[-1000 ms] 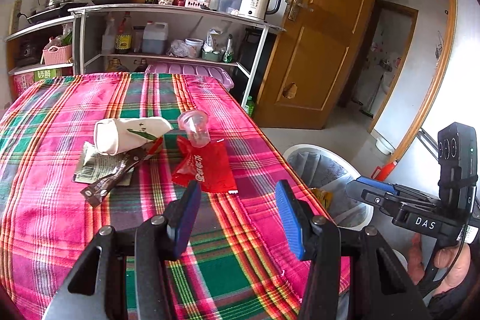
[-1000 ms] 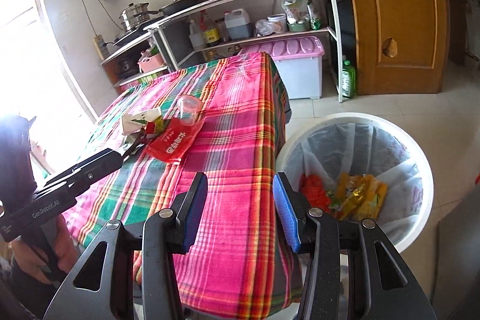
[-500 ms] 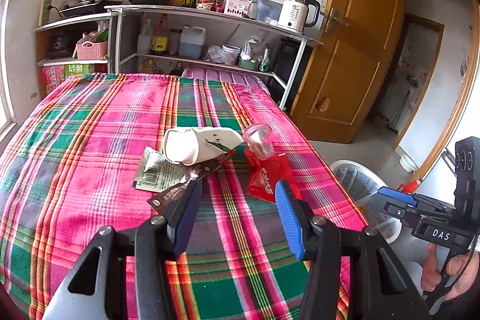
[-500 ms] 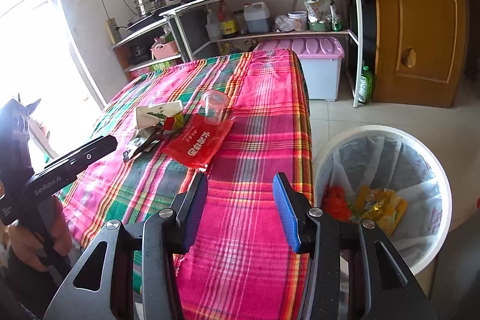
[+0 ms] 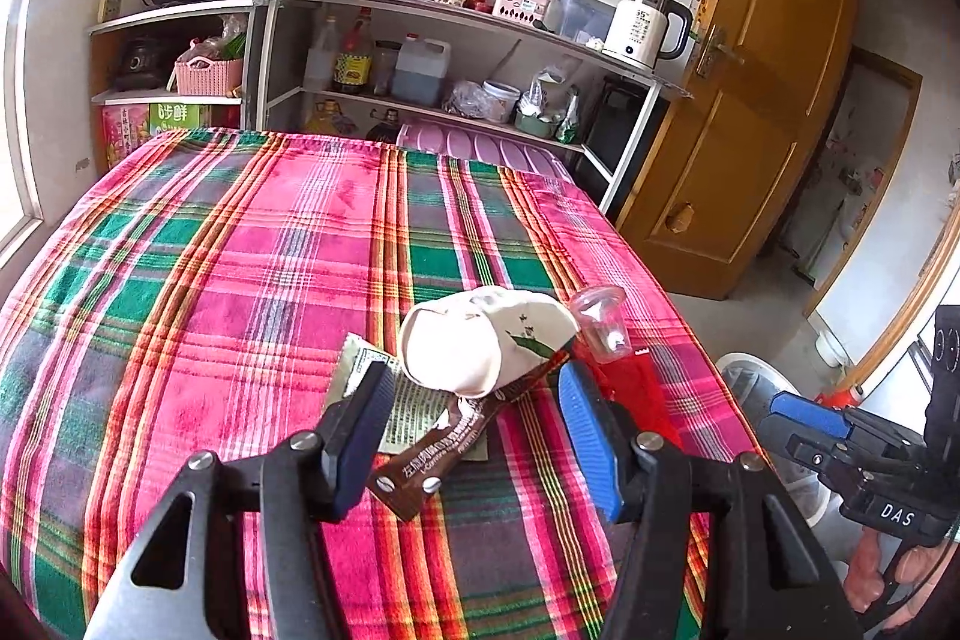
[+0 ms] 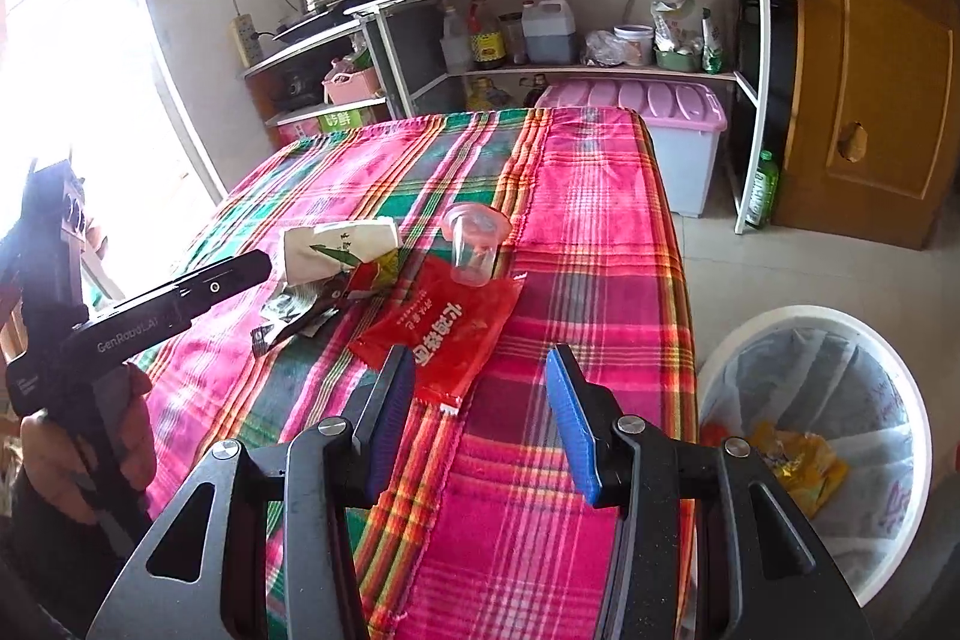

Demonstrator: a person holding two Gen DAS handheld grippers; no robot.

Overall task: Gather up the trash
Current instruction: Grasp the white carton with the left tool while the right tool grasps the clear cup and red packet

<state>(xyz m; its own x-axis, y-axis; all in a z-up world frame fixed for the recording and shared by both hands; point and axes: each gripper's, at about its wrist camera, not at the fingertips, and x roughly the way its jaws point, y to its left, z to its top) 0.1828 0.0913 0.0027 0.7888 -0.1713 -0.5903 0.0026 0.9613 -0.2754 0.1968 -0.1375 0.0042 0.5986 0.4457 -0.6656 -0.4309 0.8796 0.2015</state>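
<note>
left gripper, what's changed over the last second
The left gripper has swung left from the table's right edge and closed in on the trash pile; its open fingers now flank the brown wrapper below the white paper cup. The right gripper has advanced over the table toward the red packet. Nothing grasped; the trash lies as before.

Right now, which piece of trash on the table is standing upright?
The clear plastic cup, standing on the far end of the red wrapper. The white paper cup lies on its side, and the brown wrapper lies flat.
</note>
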